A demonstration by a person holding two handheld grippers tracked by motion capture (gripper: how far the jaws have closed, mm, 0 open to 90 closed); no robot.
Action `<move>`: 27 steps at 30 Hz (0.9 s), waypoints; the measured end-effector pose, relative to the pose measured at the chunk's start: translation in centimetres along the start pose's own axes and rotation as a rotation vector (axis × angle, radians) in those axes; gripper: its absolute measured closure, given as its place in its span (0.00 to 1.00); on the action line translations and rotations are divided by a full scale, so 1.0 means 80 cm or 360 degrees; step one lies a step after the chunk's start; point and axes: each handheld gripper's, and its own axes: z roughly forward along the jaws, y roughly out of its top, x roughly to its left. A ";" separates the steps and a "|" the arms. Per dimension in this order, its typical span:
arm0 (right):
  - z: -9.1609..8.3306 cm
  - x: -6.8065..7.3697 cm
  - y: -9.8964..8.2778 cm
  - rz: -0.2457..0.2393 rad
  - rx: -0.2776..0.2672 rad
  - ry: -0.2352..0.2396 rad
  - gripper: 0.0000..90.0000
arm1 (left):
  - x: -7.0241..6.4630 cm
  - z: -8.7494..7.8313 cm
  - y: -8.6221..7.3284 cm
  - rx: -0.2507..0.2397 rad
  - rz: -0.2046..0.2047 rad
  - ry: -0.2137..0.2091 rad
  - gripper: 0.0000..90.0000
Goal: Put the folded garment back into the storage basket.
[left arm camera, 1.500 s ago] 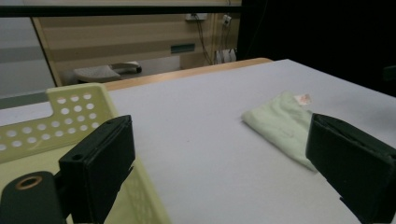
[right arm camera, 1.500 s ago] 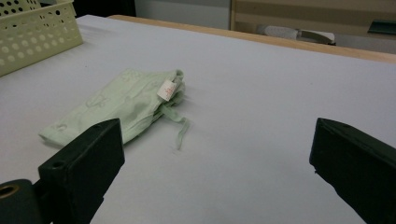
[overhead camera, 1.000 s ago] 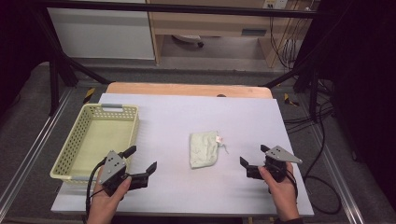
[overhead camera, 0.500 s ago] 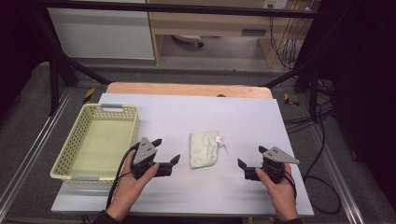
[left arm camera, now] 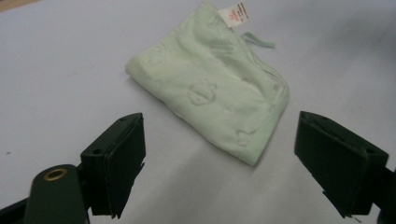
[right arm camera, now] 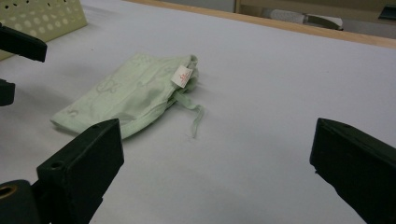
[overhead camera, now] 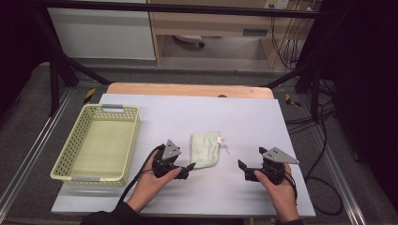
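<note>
A folded pale green cloth (overhead camera: 205,149) with a white tag and a thin string lies flat on the table's middle. My left gripper (overhead camera: 188,168) sits low at the cloth's near left corner, with its jaws pointing at it. In the left gripper view the cloth (left arm camera: 215,88) lies just ahead of my left gripper (left arm camera: 219,163). Its jaws have just been closing a little but stand open, and the pads touch nothing. My right gripper (overhead camera: 243,169) rests open to the right of the cloth (right arm camera: 130,93), a short way off, with nothing between its fingers (right arm camera: 84,163).
A pale yellow perforated basket (overhead camera: 135,136) stands on the table's left part and holds nothing that I can see. The white tabletop (overhead camera: 244,117) runs bare behind the cloth. A wooden strip edges the far side.
My left gripper has moved right, from beside the basket's near corner to the cloth's near left corner, and come lower. The right gripper and the cloth have stayed put.
</note>
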 end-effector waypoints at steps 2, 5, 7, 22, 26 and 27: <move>0.001 0.001 0.000 -0.0005 0.0013 -0.0001 0.04 | -0.003 0.004 -0.001 0.0017 0.0033 0.0002 0.20; 0.002 0.001 0.000 -0.0007 0.0021 0.0003 0.04 | -0.006 0.009 -0.004 0.0077 0.0057 0.0009 0.26; 0.002 0.000 -0.001 0.0004 0.0022 -0.0007 0.04 | -0.008 0.012 -0.006 0.0099 0.0058 -0.0023 0.36; 0.002 0.000 -0.001 0.0011 0.0038 -0.0006 0.04 | -0.019 0.041 -0.015 0.0147 0.0116 -0.0030 0.64; 0.002 0.000 0.000 0.0013 0.0035 -0.0001 0.04 | -0.018 0.042 -0.014 0.0143 0.0097 -0.0056 0.85; 0.004 0.001 0.001 0.0008 0.0036 0.0001 0.04 | -0.016 0.042 -0.014 0.0149 0.0070 -0.0066 0.90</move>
